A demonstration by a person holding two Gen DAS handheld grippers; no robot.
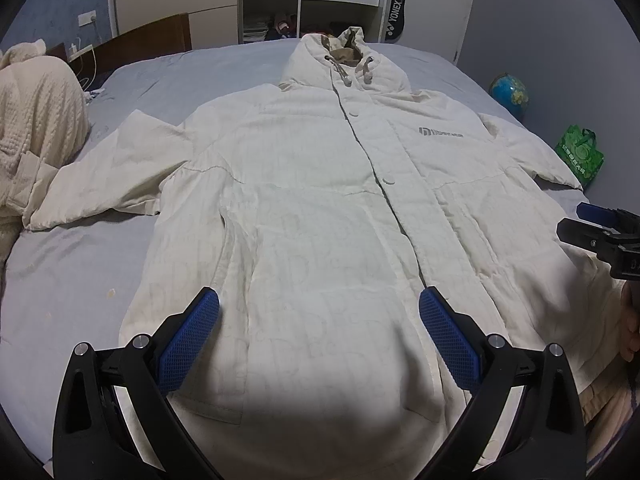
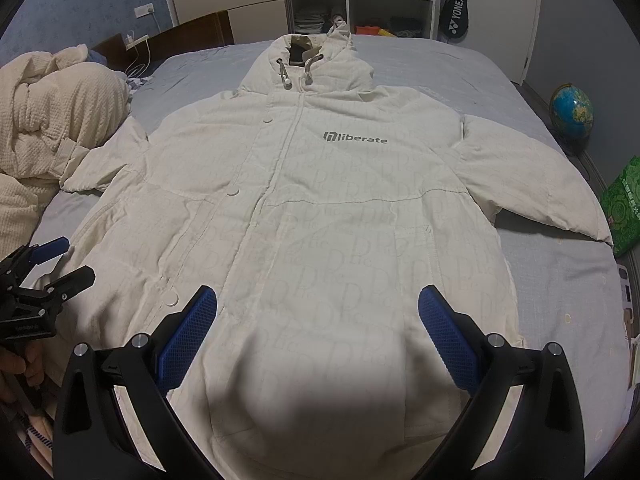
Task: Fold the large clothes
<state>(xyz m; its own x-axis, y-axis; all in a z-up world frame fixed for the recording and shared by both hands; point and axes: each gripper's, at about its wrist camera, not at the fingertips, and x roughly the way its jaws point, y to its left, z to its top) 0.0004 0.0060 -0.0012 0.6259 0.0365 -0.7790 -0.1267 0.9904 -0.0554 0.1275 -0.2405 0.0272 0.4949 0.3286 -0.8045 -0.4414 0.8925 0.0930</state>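
A large cream hooded coat [image 1: 312,208] [image 2: 320,208] lies flat and front-up on the bed, buttoned, hood at the far end, both sleeves spread sideways. My left gripper [image 1: 319,312] hangs open above the coat's lower left part, its blue pads wide apart with nothing between them. My right gripper [image 2: 318,312] is open above the lower right part, clear of the fabric. Each gripper shows at the edge of the other's view: the right gripper [image 1: 580,222] and the left gripper [image 2: 70,260].
The bed has a pale blue sheet [image 1: 80,264] [image 2: 560,280]. A cream knitted blanket [image 1: 36,120] [image 2: 52,128] is piled at the left. A globe [image 2: 571,111] and a green bag [image 2: 624,208] stand on the floor at the right; shelves [image 1: 272,4] stand beyond the bed.
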